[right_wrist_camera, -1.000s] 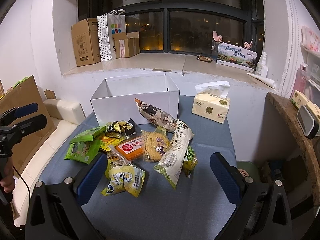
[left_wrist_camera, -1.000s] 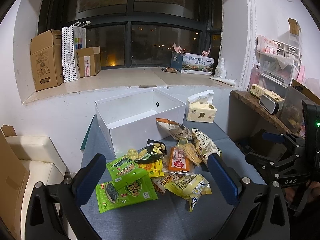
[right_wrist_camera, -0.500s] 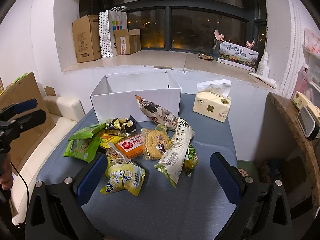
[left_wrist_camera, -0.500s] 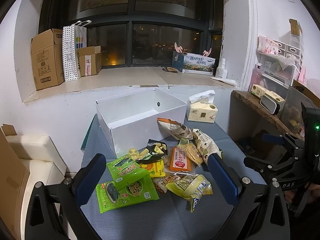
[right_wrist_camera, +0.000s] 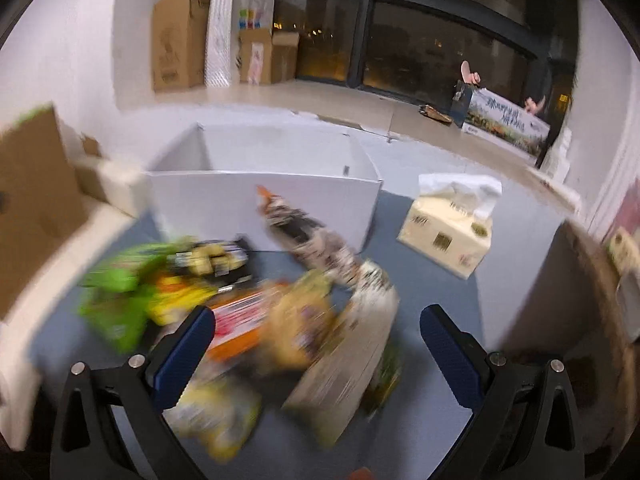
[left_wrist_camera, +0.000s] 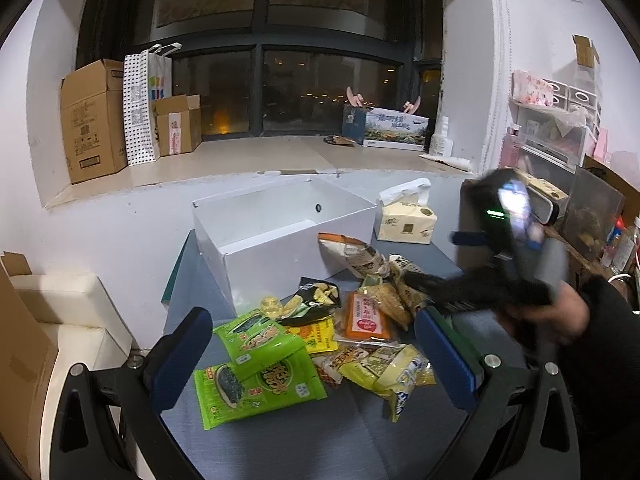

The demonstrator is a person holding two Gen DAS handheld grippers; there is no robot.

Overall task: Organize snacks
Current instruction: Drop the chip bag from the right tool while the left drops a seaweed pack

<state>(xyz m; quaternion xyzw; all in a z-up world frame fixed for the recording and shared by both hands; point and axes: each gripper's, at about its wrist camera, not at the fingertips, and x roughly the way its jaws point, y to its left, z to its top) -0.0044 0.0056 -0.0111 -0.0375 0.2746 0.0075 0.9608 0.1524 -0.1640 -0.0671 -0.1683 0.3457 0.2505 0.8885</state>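
Dark window panes back a pale sill (left_wrist_camera: 240, 168) with cardboard boxes (left_wrist_camera: 92, 120) at far left. Below it a grey table (left_wrist_camera: 320, 440) holds a white box (left_wrist_camera: 280, 236), open-topped, with a tissue pack (left_wrist_camera: 406, 224) to its right. Snacks (left_wrist_camera: 320, 340) lie heaped just near of the box: green packs (left_wrist_camera: 256, 372) at left, an orange pack (left_wrist_camera: 366, 318) in the middle, a yellow bag (left_wrist_camera: 396, 372) nearest. The left gripper (left_wrist_camera: 316, 356) hangs over the heap's near edge, fingers wide, holding nothing. The right gripper (right_wrist_camera: 316, 348) also gapes wide and empty over the heap, but its view is smeared, so the packs under it blur together. In the left view a hand (left_wrist_camera: 552, 316) and the right tool are a dark blur, hiding the heap's right end
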